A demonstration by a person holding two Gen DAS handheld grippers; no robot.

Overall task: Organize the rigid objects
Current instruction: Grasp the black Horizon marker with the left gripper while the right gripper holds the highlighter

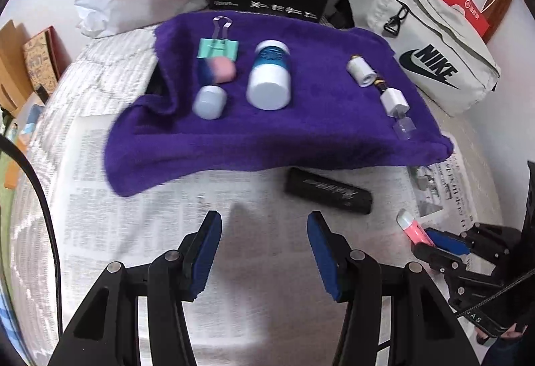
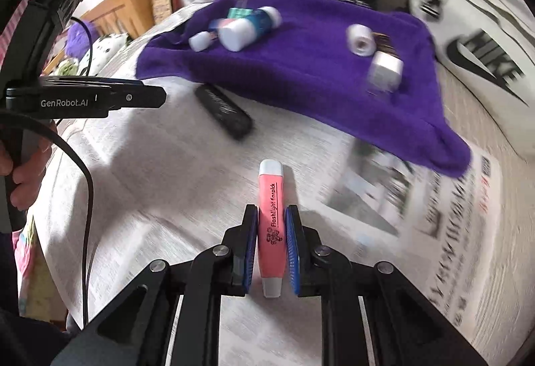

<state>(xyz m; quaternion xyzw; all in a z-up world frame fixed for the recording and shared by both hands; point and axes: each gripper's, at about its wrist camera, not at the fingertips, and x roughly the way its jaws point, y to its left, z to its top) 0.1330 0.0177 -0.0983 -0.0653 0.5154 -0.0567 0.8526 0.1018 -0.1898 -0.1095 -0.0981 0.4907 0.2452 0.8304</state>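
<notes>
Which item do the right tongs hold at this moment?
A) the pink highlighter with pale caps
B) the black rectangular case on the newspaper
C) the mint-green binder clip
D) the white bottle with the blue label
A: in the right wrist view, the right tongs are closed on the pink highlighter, their blue pads pressing its two sides, while the left tongs stand open and hold nothing.
</notes>
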